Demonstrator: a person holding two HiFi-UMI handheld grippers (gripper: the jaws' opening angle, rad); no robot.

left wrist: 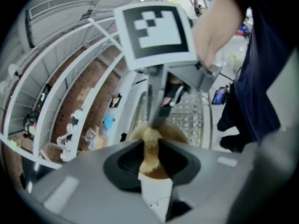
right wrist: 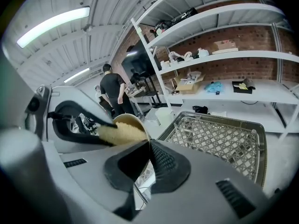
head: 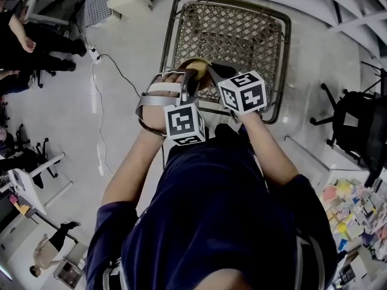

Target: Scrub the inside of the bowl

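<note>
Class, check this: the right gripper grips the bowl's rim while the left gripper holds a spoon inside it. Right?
One slip: the left gripper holds a yellow sponge, not a spoon, inside the bowl; the left gripper view shows it. The right gripper does grip the rim.

bowl [head: 192,63]: only far rim shows in head view.
sponge [left wrist: 150,149]: blurred, near end behind jaws.
shelf clutter [right wrist: 187,55]: too small to tell.

Left gripper [left wrist: 153,168] is clamped on a yellow sponge [left wrist: 150,146], with the sponge's far end down inside the tan bowl [left wrist: 180,134]. Right gripper [left wrist: 158,118] comes in from above, tip at the bowl's far rim. Wire basket [left wrist: 192,115] sits behind the bowl, white shelves [left wrist: 70,101] on the left.
</note>
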